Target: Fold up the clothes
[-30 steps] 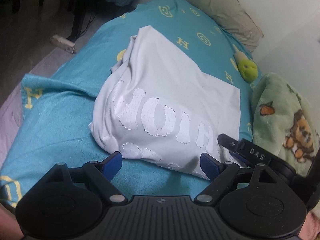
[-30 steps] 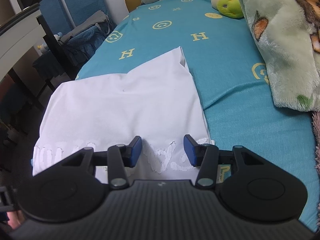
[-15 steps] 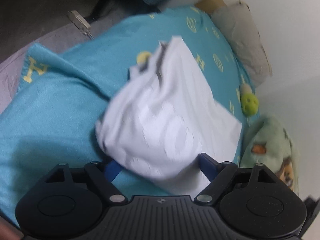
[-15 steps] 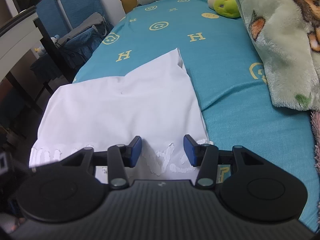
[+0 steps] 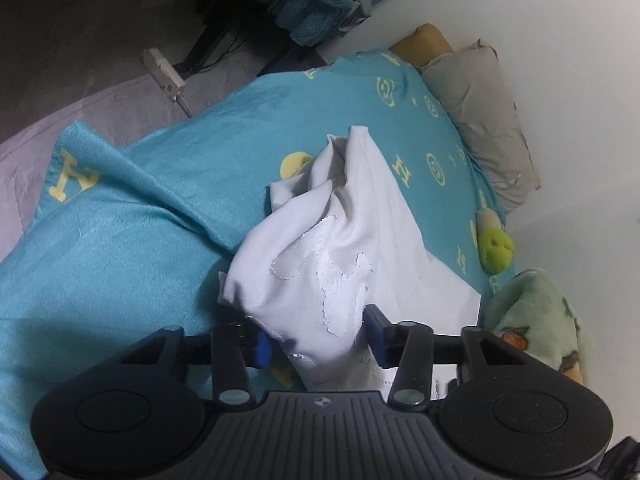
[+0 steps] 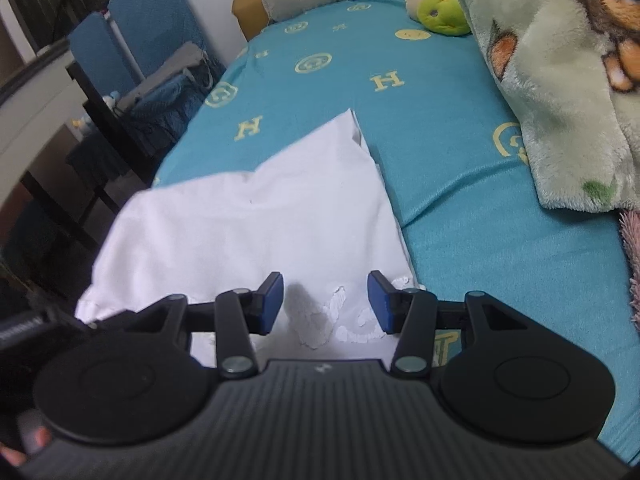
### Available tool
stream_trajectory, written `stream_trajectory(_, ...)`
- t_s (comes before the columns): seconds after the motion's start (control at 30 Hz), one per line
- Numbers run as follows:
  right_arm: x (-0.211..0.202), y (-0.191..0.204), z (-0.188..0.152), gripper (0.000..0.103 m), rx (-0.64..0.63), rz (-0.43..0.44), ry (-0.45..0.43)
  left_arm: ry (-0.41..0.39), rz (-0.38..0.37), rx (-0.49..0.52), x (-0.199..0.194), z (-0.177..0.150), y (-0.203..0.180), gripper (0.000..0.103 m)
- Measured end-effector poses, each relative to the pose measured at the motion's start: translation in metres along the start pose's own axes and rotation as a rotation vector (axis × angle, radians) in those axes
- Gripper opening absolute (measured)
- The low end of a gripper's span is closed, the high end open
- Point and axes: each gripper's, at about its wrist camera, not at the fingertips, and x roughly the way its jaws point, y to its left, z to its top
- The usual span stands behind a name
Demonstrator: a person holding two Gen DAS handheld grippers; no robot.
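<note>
A white T-shirt (image 5: 352,240) with white cracked lettering lies partly folded on the teal bedsheet (image 5: 140,240). In the left wrist view its near edge is bunched and raised between the blue pads of my left gripper (image 5: 318,340); the jaws stand apart with the cloth in the gap. In the right wrist view the shirt (image 6: 256,232) lies flat, its near hem with lettering between the pads of my right gripper (image 6: 326,306), which is open and holds nothing.
A green fleece blanket (image 6: 560,80) lies on the right of the bed. A green plush toy (image 6: 440,14) and grey pillow (image 5: 488,120) sit at the head. Blue chairs (image 6: 132,48) and a dark desk stand left of the bed; a power strip (image 5: 164,76) lies on the floor.
My left gripper rose and tilted, its jaws narrowed, and the shirt's near left edge is lifted and bunched. The right gripper stayed open over the hem, shifting slightly.
</note>
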Motion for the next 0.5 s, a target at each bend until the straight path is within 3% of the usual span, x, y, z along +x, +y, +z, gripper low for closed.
stream_trajectory(0.17,-0.036,0.002,0.008,0.052,0.091,0.157,-0.063,-0.019,-0.010,0.025,-0.007,-0.001,-0.004,0.033)
stream_trajectory(0.23,-0.041,0.003,0.006,0.067,0.132,0.253,-0.028,-0.023,-0.012,0.029,-0.008,-0.002,-0.006,0.032)
stream_trajectory(0.27,-0.043,0.003,0.005,0.087,0.153,0.301,-0.011,-0.025,-0.013,0.032,-0.008,-0.003,-0.007,0.032)
stream_trajectory(0.3,-0.043,0.003,0.001,0.098,0.192,0.336,0.003,-0.026,-0.015,0.032,-0.009,-0.003,-0.007,0.032)
stream_trajectory(0.5,-0.026,-0.008,-0.018,0.097,0.432,0.466,0.143,-0.024,-0.027,0.014,-0.009,-0.001,-0.005,0.032)
